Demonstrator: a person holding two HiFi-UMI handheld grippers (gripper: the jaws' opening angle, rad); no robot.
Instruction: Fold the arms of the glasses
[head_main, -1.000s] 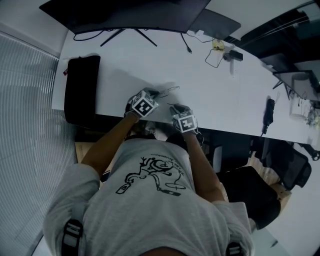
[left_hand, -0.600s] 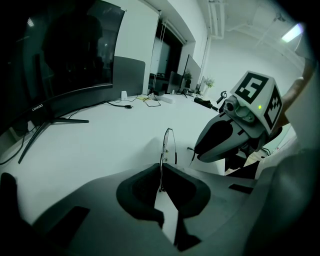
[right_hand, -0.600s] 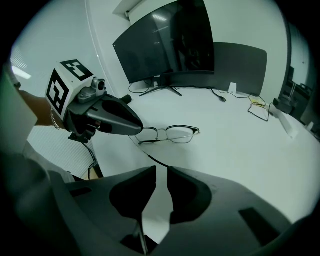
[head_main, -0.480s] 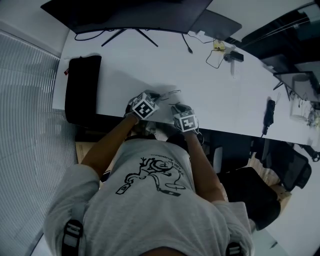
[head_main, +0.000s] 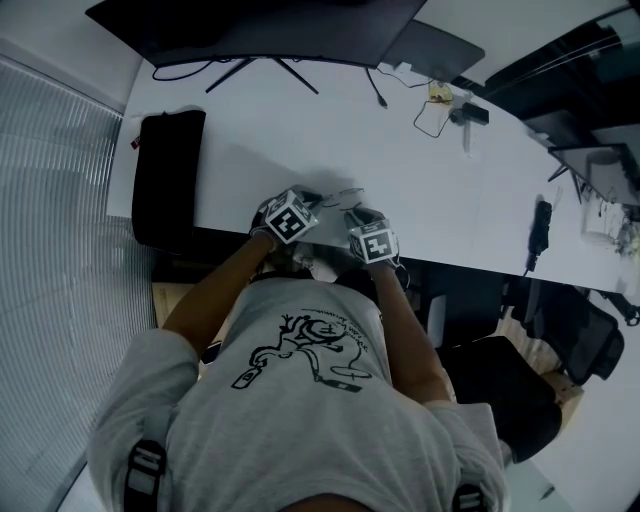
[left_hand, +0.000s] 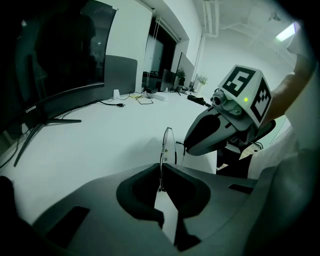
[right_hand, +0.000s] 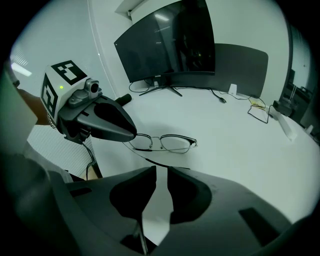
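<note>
Left tool (left_hand: 161, 167) is pinched nearly closed on one end of the glasses (right_hand: 165, 142), the thin wire rim running straight into its jaws. The glasses sit low over the white counter (head_main: 420, 170), close to its near edge, lenses facing the big dark monitor (right_hand: 170, 45). Right tool (right_hand: 161, 170) is right alongside, jaws only a narrow slit apart and gripping nothing; one dark arm of the glasses sweeps across just ahead of its tips. From the head view, both tools crowd together at the counter's edge.

A dark monitor (head_main: 260, 25) and black pouch (head_main: 165, 175) sit on the white desk (head_main: 450, 200).
</note>
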